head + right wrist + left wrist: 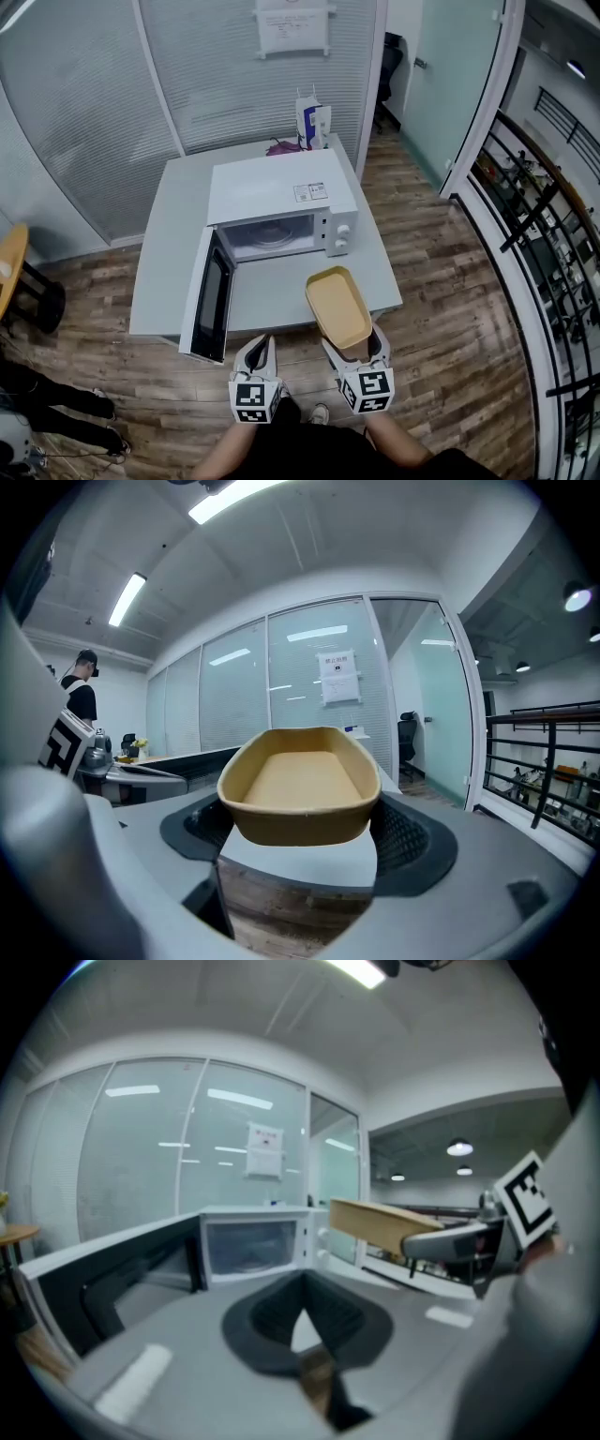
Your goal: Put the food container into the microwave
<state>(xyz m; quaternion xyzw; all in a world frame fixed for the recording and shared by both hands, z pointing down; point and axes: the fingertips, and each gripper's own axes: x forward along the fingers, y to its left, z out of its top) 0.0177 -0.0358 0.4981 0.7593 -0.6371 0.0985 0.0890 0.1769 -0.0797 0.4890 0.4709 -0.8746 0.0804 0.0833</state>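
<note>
Head view steeply down; gripper views low, level; head, left share microwave (pixel 281 220) (pixel 253 1241).

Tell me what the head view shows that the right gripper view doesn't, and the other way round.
Only the head view shows the microwave as a white body with its cavity open toward the person. Only the right gripper view shows the ceiling lights and the container's near end seated between the jaws. Both show the food container, empty and held by the right hand-held gripper, and the notice on the glass wall.
</note>
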